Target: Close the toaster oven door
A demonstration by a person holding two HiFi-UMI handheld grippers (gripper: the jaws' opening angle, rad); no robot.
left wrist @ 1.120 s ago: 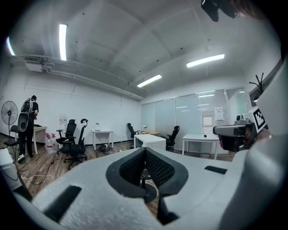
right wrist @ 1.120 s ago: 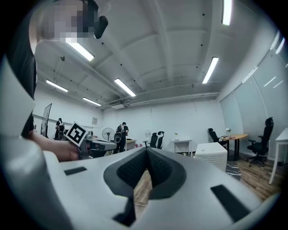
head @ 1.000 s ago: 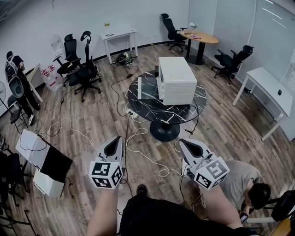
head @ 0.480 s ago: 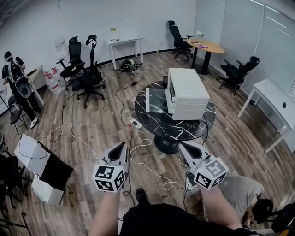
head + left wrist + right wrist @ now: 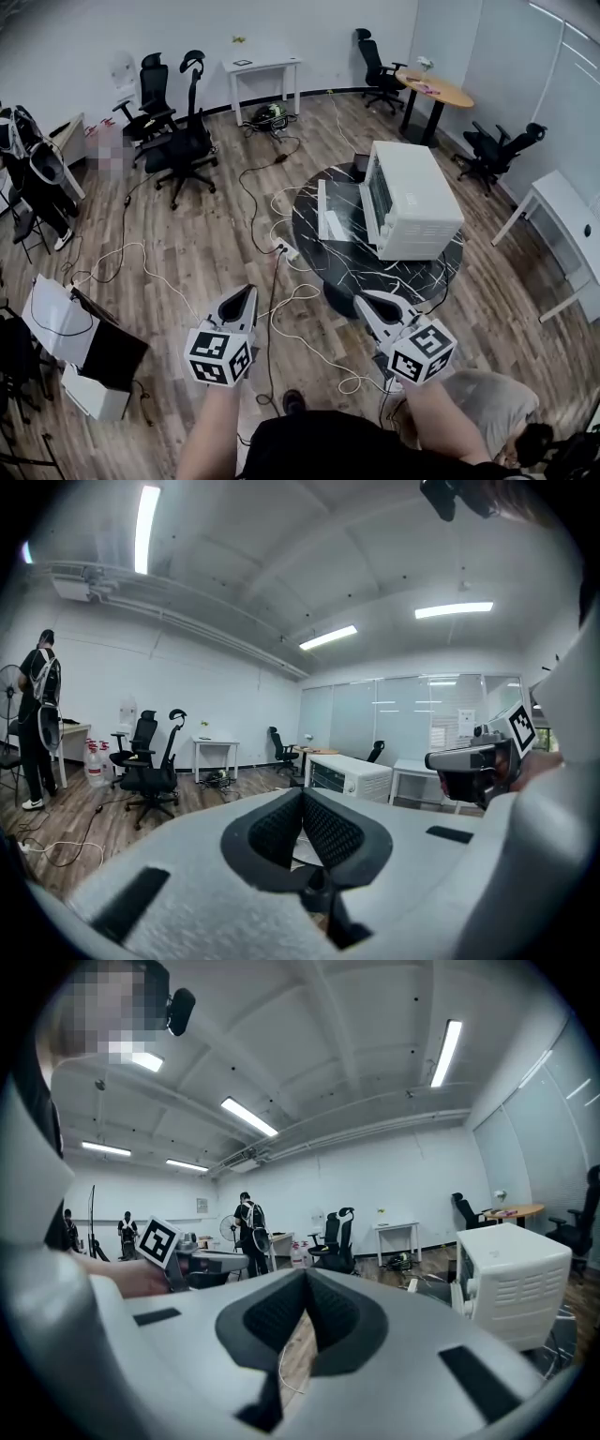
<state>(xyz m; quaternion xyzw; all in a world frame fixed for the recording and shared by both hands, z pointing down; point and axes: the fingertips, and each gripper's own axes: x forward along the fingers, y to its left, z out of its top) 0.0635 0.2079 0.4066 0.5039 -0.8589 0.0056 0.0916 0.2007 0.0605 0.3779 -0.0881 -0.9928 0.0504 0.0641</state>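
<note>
Left of the oven (image 5: pixel 412 211): lowered door (image 5: pixel 336 208) jutting over the table (image 5: pixel 314 248), open air above it. Nearer than the oven: bare floor (image 5: pixel 216 253) crossed by loose cables (image 5: pixel 305 289), free at hand height. Far left of the oven: office chairs (image 5: pixel 183 150), well apart. Nearer and right: crouching person (image 5: pixel 487 403), low down.

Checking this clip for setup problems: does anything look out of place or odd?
The toaster oven on the round table has its door dropped fully open, lying flat over the tabletop. Loose cables sprawl across the wooden floor near the table's base. Nothing looks spilled or broken.
</note>
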